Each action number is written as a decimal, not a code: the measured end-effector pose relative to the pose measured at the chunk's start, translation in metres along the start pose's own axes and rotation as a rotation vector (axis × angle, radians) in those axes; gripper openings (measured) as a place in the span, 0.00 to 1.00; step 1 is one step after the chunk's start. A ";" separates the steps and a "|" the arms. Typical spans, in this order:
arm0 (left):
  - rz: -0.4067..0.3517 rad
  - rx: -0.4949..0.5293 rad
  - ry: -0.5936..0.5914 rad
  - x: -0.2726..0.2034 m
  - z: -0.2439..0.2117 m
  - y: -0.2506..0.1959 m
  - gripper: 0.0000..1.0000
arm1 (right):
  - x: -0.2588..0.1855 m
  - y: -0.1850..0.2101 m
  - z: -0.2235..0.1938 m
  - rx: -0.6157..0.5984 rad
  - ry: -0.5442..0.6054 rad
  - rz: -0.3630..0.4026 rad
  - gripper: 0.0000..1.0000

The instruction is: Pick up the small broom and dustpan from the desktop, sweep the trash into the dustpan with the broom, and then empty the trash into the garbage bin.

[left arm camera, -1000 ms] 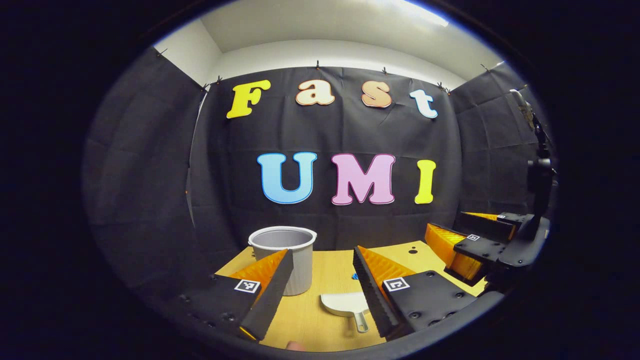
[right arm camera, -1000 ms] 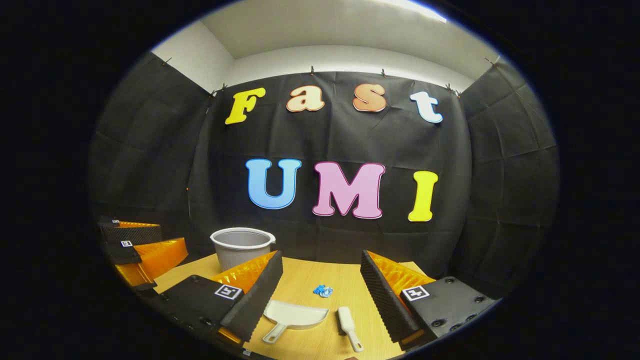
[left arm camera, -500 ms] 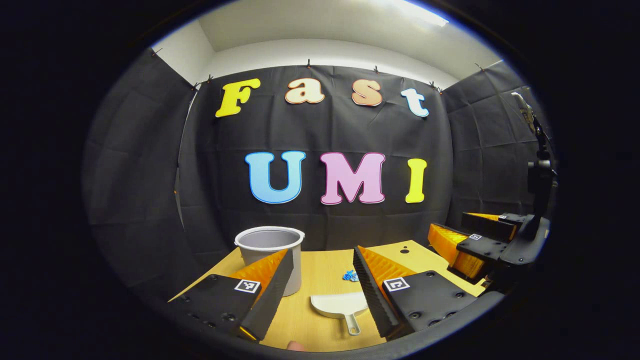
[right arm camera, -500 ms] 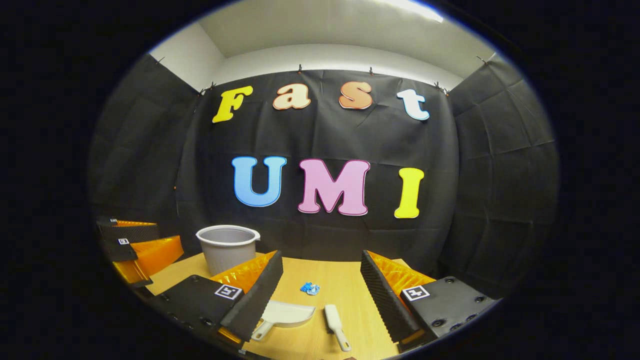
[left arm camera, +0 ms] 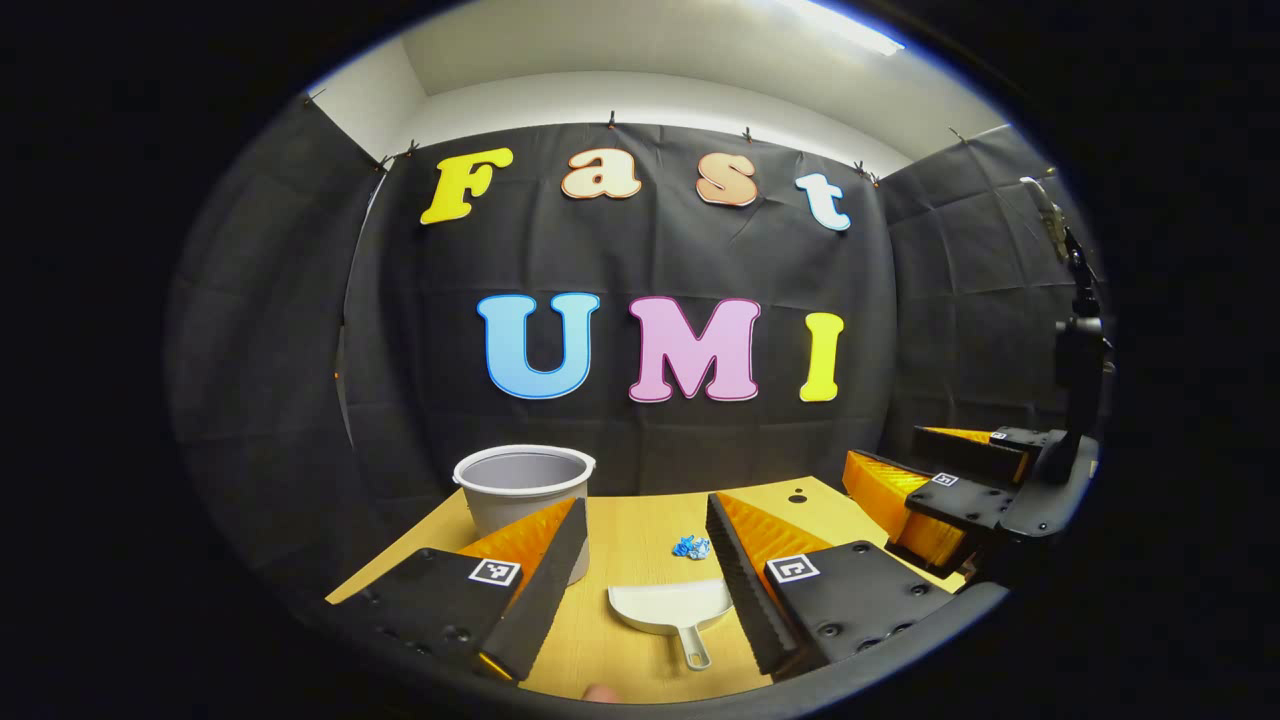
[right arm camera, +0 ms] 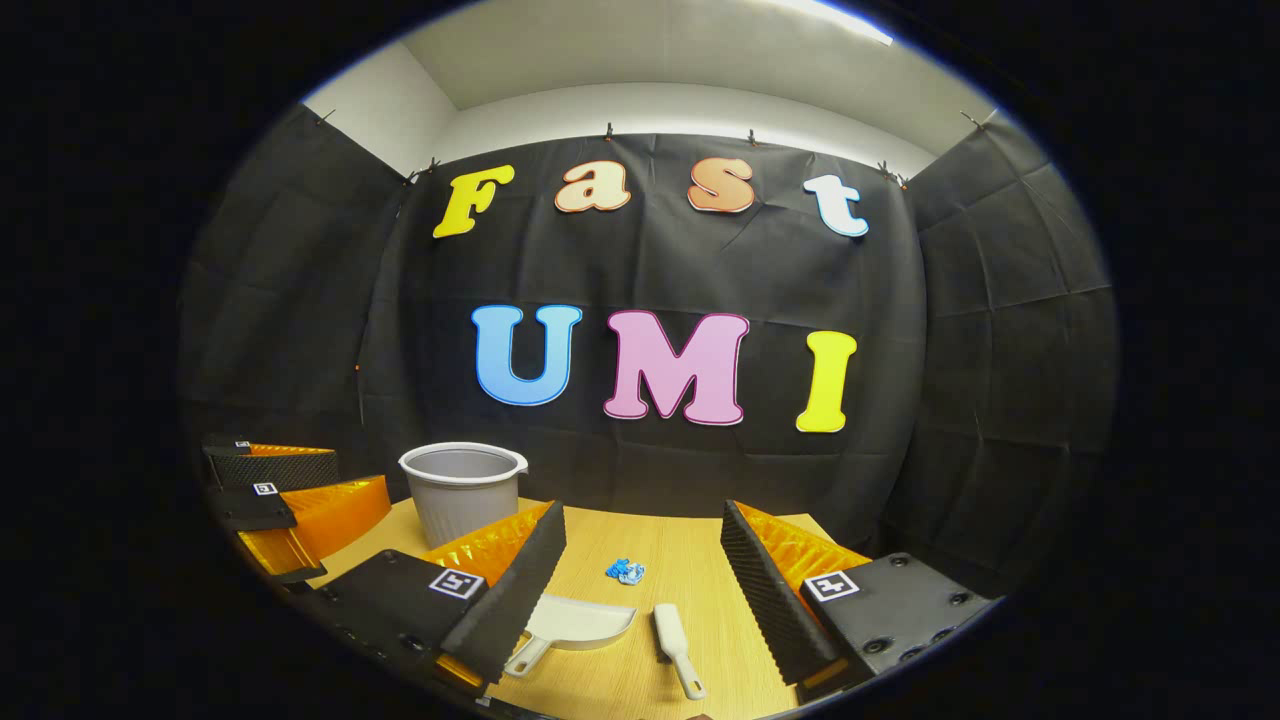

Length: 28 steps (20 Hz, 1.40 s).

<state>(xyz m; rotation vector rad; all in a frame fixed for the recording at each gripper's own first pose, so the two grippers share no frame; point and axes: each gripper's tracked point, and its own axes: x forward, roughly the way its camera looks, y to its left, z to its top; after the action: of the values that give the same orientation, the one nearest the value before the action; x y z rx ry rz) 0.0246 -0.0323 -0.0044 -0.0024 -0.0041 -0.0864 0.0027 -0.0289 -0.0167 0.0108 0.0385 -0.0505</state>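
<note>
Both the left gripper and right gripper hang wide apart, empty, above the wooden desktop. The white dustpan lies at 6 o'clock, blue trash just beyond, small broom beside it, grey garbage bin at 10 o'clock.

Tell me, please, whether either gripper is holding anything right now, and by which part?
Nothing is held: the left gripper and right gripper are open; dustpan and broom lie on the desktop.
</note>
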 end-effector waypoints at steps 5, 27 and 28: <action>0.010 -0.033 0.037 0.011 -0.013 -0.006 0.72 | 0.010 -0.004 -0.008 -0.005 0.025 0.021 0.97; 0.062 -0.074 0.390 0.113 -0.105 -0.040 0.72 | 0.110 -0.064 -0.047 0.031 0.117 0.118 1.00; 0.052 -0.068 0.423 0.115 -0.117 -0.044 0.72 | 0.114 -0.066 -0.050 0.031 0.120 0.122 1.00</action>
<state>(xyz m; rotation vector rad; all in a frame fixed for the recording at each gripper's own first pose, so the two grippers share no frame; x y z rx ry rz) 0.1359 -0.0859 -0.1211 -0.0521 0.4213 -0.0339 0.1116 -0.1004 -0.0721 0.0469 0.1565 0.0717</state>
